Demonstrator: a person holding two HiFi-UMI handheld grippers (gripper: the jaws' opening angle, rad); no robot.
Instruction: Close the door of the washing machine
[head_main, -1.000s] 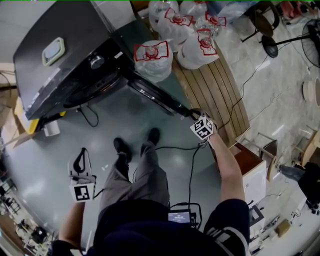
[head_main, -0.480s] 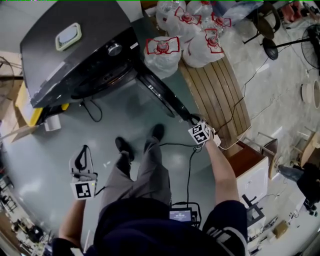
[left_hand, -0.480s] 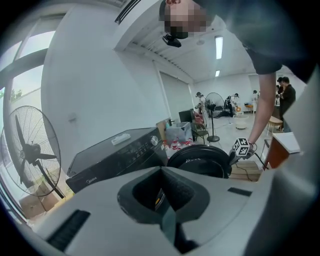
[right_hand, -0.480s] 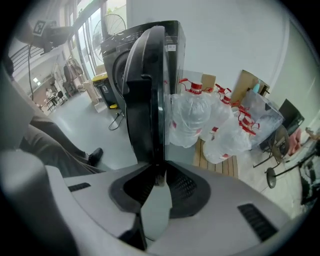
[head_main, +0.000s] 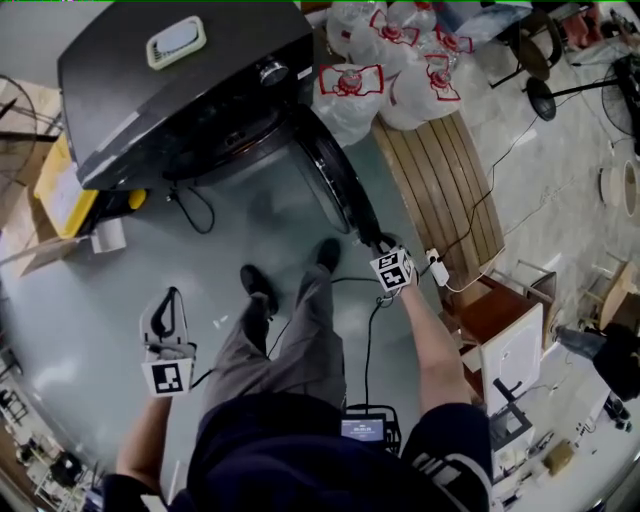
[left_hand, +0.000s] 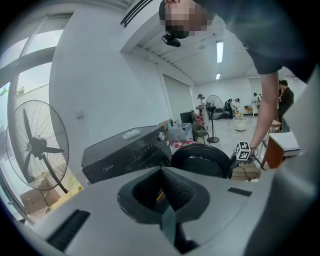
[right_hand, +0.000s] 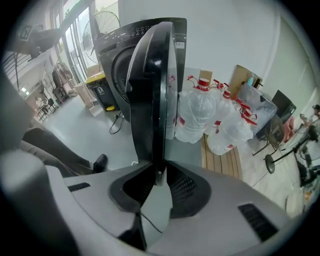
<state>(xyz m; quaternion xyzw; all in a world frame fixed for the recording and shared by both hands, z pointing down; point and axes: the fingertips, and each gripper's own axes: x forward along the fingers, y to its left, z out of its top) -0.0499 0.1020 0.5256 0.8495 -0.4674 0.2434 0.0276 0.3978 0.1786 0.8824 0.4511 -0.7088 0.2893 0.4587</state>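
Observation:
The black washing machine (head_main: 180, 90) stands at the top left of the head view. Its round door (head_main: 335, 185) juts out half open toward me. My right gripper (head_main: 378, 243) is shut on the door's free edge. In the right gripper view the door (right_hand: 155, 90) stands edge-on and runs straight down between the jaws of that gripper (right_hand: 159, 175). My left gripper (head_main: 168, 298) hangs over the bare floor at the lower left, shut and holding nothing. The left gripper view shows the machine (left_hand: 125, 150) and door (left_hand: 202, 160) from the side, beyond the left gripper (left_hand: 162, 200).
Several bagged water jugs (head_main: 345, 95) sit right of the machine beside a wooden slatted platform (head_main: 440, 190). A black cable (head_main: 370, 330) runs over the floor by the person's feet (head_main: 260, 290). A white cabinet (head_main: 510, 350) stands at the right. A floor fan (left_hand: 35, 145) is left of the machine.
The door has swung closer to the machine's front, and my right gripper has travelled left with its edge. The left gripper stays at the same spot in the picture.

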